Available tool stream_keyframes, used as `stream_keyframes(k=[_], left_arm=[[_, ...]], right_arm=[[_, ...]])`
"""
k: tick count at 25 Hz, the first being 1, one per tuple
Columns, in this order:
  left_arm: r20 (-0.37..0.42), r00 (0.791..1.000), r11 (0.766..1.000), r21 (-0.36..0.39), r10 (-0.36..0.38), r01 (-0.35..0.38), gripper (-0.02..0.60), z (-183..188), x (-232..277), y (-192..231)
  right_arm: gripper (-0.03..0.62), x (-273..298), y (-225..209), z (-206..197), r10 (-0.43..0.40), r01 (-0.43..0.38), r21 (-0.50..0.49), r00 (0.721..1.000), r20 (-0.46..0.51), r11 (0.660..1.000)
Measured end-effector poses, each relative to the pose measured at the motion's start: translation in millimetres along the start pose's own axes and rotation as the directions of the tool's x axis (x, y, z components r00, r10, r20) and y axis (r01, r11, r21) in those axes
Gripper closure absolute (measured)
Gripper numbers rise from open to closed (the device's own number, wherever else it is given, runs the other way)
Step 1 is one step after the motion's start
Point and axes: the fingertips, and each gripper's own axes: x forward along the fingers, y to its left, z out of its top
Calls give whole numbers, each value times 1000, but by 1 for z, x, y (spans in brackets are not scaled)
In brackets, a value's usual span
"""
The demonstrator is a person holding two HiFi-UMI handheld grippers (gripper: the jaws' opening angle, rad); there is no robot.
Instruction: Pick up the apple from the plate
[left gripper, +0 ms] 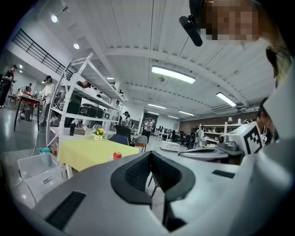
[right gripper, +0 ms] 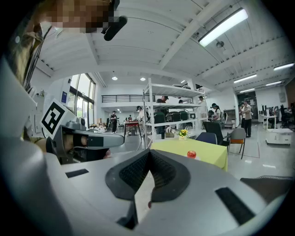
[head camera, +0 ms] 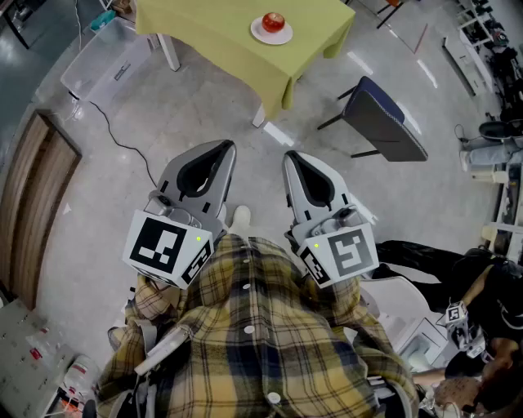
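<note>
1. The apple (head camera: 273,21) is sitting on a white plate (head camera: 260,35) near the close edge of a yellow-green tabletop (head camera: 212,28), far ahead of both claws
2. The left claw (head camera: 219,147) is hovering over the grey floor (head camera: 204,106) and pointing roughly level toward the tabletop; its jaws are pressing together with nothing between them
3. The right claw (head camera: 292,155) is hovering just beside it and aiming the same way, its jaws likewise pressed together and empty
4. A person in a plaid shirt (head camera: 253,326) is holding both claws close in front of the body, well apart from the apple
5. In the left gripper view the apple is showing small, just left of the closed jaw tips; in the right gripper view it is showing to their right
6. A dark chair (head camera: 384,122) is standing on the floor to the right of the tabletop, and a clear bin (head camera: 102,61) is lying to its left
7. A small pot of yellow flowers (right gripper: 183,133) is standing farther back on the tabletop
</note>
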Motion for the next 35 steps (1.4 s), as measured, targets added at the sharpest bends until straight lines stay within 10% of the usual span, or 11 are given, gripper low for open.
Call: stream_keyframes(k=[19,35], left_arm=[[-4,1000,1000,-18,21,-21,574,-7,34,-9],[-28,998,998,5,-59,59,574,24,128,71]], right_arm=[[598,-3,-40,-10,2,-2,8,1000,-14,1000],[597,97,-100,6,-71,71,22,997,-23,997]])
